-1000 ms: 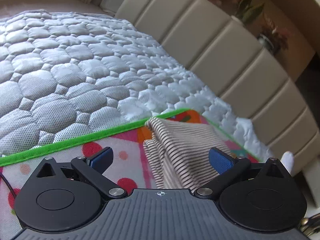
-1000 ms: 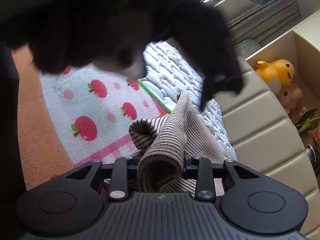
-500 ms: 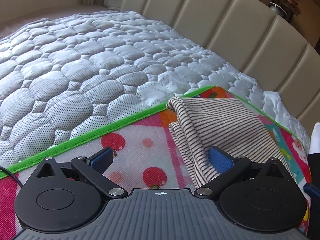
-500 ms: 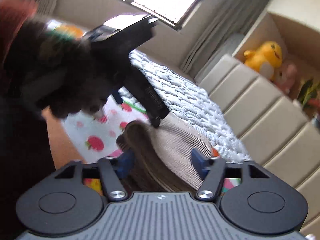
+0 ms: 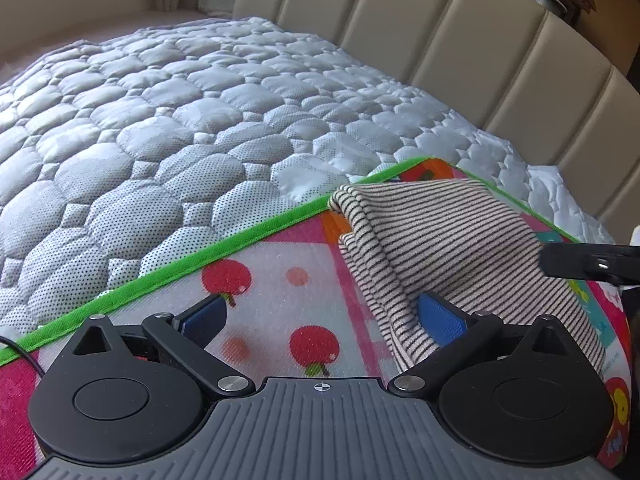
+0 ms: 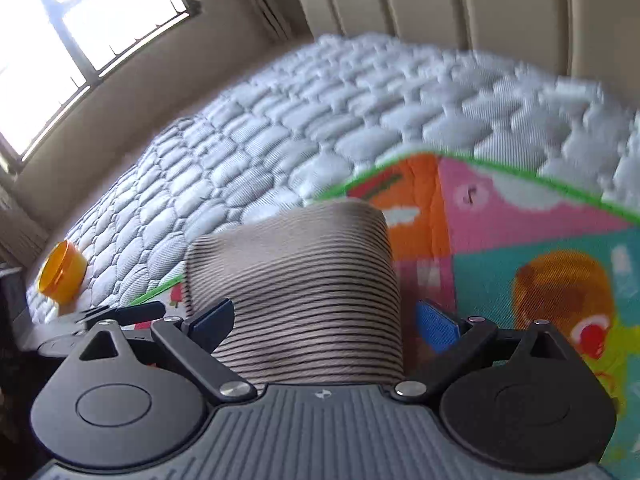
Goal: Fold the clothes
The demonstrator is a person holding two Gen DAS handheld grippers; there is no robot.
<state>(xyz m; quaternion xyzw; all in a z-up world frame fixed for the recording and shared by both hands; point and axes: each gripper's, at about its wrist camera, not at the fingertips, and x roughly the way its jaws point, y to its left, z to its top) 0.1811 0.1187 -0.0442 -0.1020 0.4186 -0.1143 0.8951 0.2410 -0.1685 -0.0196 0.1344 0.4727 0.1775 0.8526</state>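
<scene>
A quilted white mattress [image 5: 168,128] is filling most of both wrist views, running up against a padded beige headboard [image 5: 460,40]. A colourful play mat [image 5: 280,280] with a green border is lying on the mattress, its corner pointing toward the headboard. A folded striped garment [image 5: 440,240] is sitting on the mat near that corner, its far fold reaching almost to the green edge. The left hand-held gripper [image 5: 320,320] is hovering low over the mat with its blue pads spread wide, the right pad touching the garment's near edge. The right hand-held gripper [image 6: 324,320] is also spread, with the garment [image 6: 296,280] bulging between its fingers. A yellow cup [image 6: 62,268] is lying on its side at the mattress edge.
</scene>
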